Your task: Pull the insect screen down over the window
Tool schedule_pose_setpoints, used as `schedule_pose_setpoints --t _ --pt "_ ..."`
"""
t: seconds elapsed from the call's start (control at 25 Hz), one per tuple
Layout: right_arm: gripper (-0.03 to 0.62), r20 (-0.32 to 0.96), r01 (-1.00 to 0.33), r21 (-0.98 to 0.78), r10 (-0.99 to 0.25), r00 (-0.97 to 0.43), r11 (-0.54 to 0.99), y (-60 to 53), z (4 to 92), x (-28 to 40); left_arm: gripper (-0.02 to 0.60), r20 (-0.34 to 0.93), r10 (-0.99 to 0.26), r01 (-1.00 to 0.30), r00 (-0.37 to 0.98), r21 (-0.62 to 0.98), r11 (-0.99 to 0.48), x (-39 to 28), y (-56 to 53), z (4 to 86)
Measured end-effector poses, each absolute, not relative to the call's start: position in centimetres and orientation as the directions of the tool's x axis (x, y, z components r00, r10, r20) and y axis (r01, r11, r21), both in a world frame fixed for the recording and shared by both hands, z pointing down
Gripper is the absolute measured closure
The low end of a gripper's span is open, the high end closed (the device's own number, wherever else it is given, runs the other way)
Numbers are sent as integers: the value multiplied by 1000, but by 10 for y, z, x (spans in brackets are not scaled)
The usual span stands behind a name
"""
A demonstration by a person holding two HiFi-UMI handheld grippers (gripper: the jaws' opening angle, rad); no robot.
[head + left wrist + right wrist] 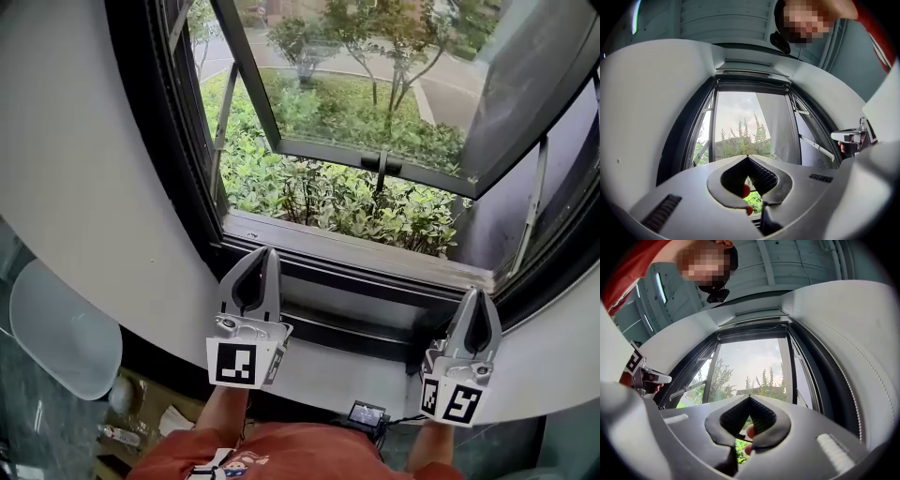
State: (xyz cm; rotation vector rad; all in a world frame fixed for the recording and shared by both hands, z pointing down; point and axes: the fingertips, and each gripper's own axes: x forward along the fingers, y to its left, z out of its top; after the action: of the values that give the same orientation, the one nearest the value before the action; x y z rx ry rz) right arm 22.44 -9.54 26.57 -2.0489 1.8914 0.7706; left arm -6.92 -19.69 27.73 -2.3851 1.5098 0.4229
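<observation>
In the head view the dark-framed window (187, 187) stands open, and no mesh shows across the opening. The left gripper view shows a pale bar (752, 75) along the top of the frame; I cannot tell whether it houses the insect screen. My left gripper (265, 251) points up at the lower left of the sill (356, 251), jaws shut with nothing between them. My right gripper (475, 292) is level with the sill's lower right corner, also shut and empty. Both gripper views look up through the opening past closed tips: left gripper (748, 157), right gripper (749, 397).
The glass sash (375, 84) is swung outward on metal stay arms (222, 122), with a dark handle (382, 166) on its lower rail. Green bushes lie outside. White curved wall (84, 169) surrounds the frame. A small black device (366, 413) with a cable sits below the sill.
</observation>
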Motion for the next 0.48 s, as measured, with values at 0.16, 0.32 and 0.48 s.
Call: schedule_pose_setpoints --t 0.16,0.32,0.48 --pt "585 -557 -975 176 -830 16 -137 -95 255 227 577 -425 -810 -910 404 -94 -405 -70 -197 262" --pt "585 -582 -972 186 -813 6 -140 -95 242 228 577 -452 -796 -911 403 -108 -399 -69 -196 249" --pt "585 -607 -969 195 -794 0 -149 -96 229 228 577 -482 -782 -913 396 -115 -392 -69 -197 235"
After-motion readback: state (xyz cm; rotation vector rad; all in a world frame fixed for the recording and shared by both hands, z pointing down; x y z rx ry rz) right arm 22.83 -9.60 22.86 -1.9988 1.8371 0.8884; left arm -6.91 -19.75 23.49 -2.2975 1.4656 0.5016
